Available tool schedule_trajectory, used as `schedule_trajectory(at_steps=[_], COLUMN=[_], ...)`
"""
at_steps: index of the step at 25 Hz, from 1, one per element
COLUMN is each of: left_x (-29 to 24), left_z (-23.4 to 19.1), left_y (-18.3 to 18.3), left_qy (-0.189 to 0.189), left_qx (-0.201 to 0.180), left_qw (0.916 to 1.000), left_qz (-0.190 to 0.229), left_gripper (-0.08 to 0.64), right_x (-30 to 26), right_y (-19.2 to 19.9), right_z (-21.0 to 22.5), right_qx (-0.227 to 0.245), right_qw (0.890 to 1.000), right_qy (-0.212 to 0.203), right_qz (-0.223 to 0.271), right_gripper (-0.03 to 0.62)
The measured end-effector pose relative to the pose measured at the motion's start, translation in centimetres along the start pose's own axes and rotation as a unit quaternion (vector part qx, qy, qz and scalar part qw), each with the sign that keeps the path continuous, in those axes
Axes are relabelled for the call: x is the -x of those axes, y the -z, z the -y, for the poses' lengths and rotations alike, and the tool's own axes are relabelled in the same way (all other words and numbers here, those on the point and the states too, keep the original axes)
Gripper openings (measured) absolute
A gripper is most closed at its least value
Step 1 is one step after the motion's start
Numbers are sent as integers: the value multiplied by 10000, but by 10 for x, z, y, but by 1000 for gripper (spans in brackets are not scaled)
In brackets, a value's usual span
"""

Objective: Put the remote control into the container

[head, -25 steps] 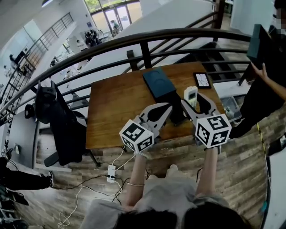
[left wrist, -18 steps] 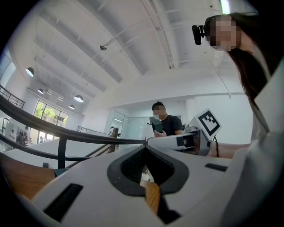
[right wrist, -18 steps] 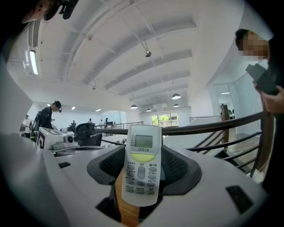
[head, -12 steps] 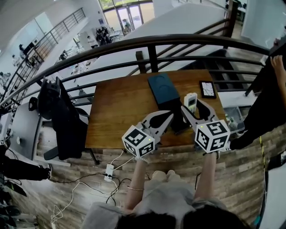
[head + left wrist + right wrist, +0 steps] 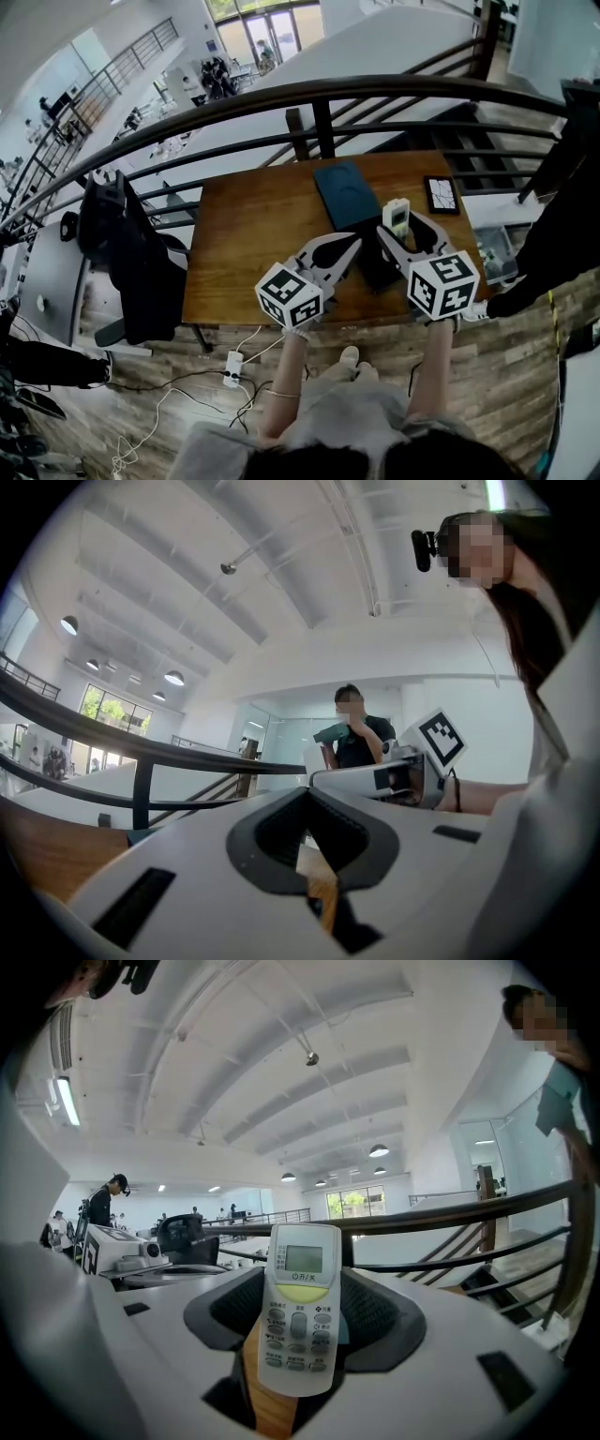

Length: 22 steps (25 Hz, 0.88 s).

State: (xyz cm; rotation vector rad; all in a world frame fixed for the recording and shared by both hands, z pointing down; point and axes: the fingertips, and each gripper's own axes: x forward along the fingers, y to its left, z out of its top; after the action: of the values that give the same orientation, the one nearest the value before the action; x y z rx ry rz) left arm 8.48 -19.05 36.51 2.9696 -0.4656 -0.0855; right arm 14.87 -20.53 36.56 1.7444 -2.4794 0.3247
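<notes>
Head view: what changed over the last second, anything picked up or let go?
Nothing taken or released. The right gripper keeps the remote control clamped beside the dark container, perhaps edging slightly toward it. The hand of the bystander at the right edge has left view. The left gripper stays shut and empty above the table.

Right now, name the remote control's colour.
Off-white with a yellow-green band and grey buttons; the remote control shows best in the right gripper view.

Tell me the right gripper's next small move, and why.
Probably ease the right gripper a little to the left, over the dark container. Its jaws are clamped on the remote control, which appears to sit beside the container's right edge rather than above its opening.
</notes>
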Motion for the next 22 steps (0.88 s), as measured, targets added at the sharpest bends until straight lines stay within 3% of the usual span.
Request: schedule_trajectory(at_steps=[11,22], left_x=[-13,-29], left_z=[-36,-52], left_y=[24,51], left_qy=[54,-382], left_qx=[251,650], left_qw=[9995,9965], left_qz=[-182,-370], left_gripper=[4,3], right_x=[-38,-60], right_y=[20,46], right_z=[13,28], right_qx=[-11,2], right_qw=[9993,9937], right_qy=[-65,-552], right_qz=[-369,-976], right_gripper=[245,245])
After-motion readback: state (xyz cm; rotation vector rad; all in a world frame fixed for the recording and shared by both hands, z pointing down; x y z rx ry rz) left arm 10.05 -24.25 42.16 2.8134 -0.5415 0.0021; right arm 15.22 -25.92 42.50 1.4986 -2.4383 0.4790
